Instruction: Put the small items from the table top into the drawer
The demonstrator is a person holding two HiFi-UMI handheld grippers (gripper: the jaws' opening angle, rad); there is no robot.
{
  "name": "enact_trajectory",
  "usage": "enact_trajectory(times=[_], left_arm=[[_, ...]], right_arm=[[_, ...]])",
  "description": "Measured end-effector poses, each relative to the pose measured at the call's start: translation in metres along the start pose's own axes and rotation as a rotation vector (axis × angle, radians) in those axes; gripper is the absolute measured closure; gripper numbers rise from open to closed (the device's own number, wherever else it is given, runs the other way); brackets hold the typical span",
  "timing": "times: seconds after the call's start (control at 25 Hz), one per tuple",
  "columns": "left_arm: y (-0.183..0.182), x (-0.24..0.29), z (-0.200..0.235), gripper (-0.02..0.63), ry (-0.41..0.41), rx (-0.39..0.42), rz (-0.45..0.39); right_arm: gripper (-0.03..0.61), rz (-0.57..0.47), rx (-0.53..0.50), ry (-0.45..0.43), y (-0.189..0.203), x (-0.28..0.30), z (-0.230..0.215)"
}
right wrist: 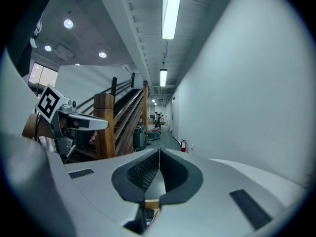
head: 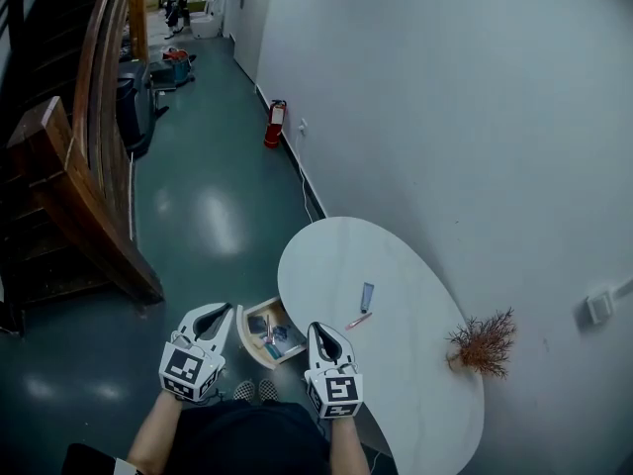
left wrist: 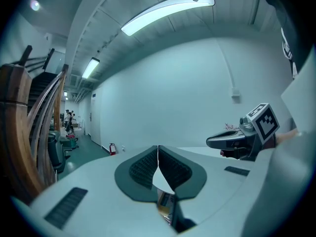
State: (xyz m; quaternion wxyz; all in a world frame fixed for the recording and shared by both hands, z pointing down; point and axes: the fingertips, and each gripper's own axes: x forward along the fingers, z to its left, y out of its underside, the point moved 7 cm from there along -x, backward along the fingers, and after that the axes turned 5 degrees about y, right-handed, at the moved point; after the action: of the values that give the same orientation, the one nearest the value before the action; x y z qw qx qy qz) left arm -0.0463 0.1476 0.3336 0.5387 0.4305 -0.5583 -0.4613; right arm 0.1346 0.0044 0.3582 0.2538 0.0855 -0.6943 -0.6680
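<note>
Fire extinguisher (head: 274, 125), staircase (head: 69, 176), dried twig (head: 485, 342)

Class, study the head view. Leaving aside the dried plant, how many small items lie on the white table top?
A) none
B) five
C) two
C: only a bluish oblong item and a thin pink stick lie on the table, close to the open drawer.
</note>
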Motion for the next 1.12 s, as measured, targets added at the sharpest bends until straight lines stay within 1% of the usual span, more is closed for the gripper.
enact_trajectory(times=[0.2, 0.56, 0.88, 1.12], left_arm=[[0.004, -0.004, -0.004, 0.594, 0.016, -0.01, -0.003], [0.003, -0.006, -0.007, 0.594, 0.036, -0.026, -0.025], [0.008, -0.002, -0.01, 0.594, 0.053, -0.005, 0.008], [0.008, 0.008, -0.018, 0.594, 0.115, 0.002, 0.018]], right_arm=[[0.546, -0.012, -0.008, 0.006, -0.001, -0.003, 0.006], [0.546, -0.005, -0.017, 0.017, 0.002, -0.01, 0.008], [0.546, 0.001, -0.008, 0.033, 0.004, -0.013, 0.008], [0.546, 0.015, 0.014, 0.084, 0.009, -0.024, 0.002]])
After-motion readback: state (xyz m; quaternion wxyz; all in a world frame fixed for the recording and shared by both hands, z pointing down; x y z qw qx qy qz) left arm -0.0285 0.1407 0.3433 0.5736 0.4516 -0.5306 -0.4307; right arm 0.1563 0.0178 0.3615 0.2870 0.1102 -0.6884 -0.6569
